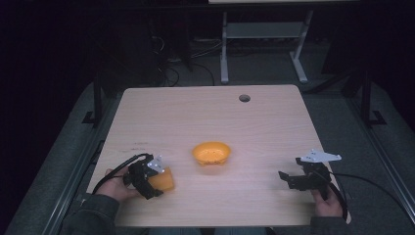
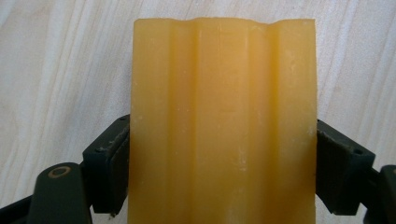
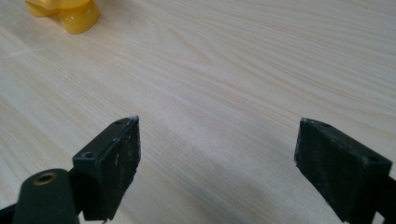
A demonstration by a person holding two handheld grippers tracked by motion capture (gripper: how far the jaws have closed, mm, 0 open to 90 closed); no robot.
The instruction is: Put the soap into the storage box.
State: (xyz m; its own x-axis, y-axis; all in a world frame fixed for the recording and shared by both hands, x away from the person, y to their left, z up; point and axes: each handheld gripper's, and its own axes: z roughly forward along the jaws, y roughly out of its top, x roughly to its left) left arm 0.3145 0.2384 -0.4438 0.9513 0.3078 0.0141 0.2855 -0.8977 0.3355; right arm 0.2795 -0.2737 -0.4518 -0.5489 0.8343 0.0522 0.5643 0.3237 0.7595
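The pale wooden table (image 1: 205, 112) bears an orange bowl (image 1: 211, 152) and, seemingly resting, a yellow block (image 1: 164, 179).

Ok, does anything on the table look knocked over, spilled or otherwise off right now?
Nothing stands out. The orange bowl sits upright mid-table with nothing spilled around it. The left gripper is clamped squarely on the yellow block, and the right gripper is open above bare table.

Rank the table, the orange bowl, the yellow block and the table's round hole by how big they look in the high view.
1. table
2. orange bowl
3. yellow block, though the left gripper covers part of it, so it could rival the bowl
4. round hole
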